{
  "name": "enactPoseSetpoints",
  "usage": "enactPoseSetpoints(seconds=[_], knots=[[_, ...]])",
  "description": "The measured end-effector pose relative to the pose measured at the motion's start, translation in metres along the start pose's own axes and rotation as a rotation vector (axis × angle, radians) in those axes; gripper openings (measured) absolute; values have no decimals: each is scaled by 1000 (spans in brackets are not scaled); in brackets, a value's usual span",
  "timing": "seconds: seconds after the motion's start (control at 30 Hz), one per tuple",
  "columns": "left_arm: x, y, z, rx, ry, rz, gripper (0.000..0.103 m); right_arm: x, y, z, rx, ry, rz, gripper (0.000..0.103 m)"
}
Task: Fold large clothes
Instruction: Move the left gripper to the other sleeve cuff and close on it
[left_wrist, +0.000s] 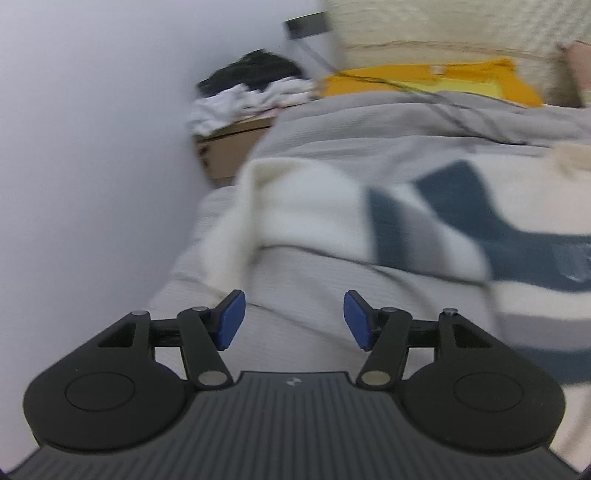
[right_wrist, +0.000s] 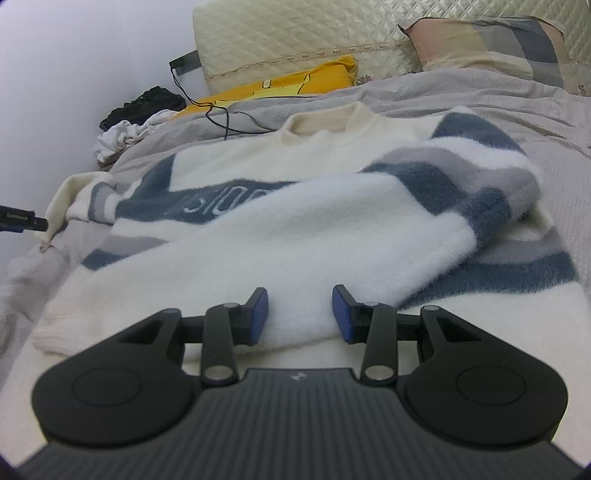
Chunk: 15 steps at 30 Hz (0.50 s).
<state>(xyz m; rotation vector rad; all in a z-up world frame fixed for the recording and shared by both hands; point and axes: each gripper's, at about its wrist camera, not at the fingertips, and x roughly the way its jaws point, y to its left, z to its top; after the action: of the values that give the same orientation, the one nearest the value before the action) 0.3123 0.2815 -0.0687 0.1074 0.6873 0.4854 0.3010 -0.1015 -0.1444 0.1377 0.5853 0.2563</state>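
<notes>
A fluffy cream sweater (right_wrist: 229, 173) with blue and grey stripes lies spread on the bed, collar (right_wrist: 332, 122) at the far end. Its right sleeve (right_wrist: 369, 221) is folded across the body. My right gripper (right_wrist: 300, 315) hovers over that sleeve's white end, open, and its blue pads do not press the cloth. In the blurred left wrist view the sweater (left_wrist: 461, 229) lies to the right, with its cream left sleeve (left_wrist: 255, 206) bunched ahead. My left gripper (left_wrist: 293, 319) is open over the bare grey bed cover (left_wrist: 295, 288), with nothing between its pads.
A white wall (left_wrist: 92, 147) runs close on the left. Against it stands a cardboard box (left_wrist: 229, 147) heaped with white and black clothes (right_wrist: 125, 125). A yellow cushion (right_wrist: 295, 81), a black cable (right_wrist: 221, 118), a patchwork pillow (right_wrist: 491, 44) and a quilted headboard (right_wrist: 295, 33) lie beyond the sweater.
</notes>
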Motion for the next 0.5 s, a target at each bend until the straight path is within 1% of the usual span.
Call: enactPoseSetpoints(seconds=[0.17,0.3,0.37,0.43,0.5], knots=[[34,32,14,1,-2,35,67,2,1,0,3,-2,-9,41],[60,37,18,60,6,48,68,6,4,1,-1,-3,-22,41],[76,37,18,92,14,74,69,7,6,1,-4,-4,-30,41],[91,36,18,111,26,83,69,8,7,2,-3,-5,-38,41],[106,37,17,137,33,118,69,10,8,2,-1,-5,-44,42]])
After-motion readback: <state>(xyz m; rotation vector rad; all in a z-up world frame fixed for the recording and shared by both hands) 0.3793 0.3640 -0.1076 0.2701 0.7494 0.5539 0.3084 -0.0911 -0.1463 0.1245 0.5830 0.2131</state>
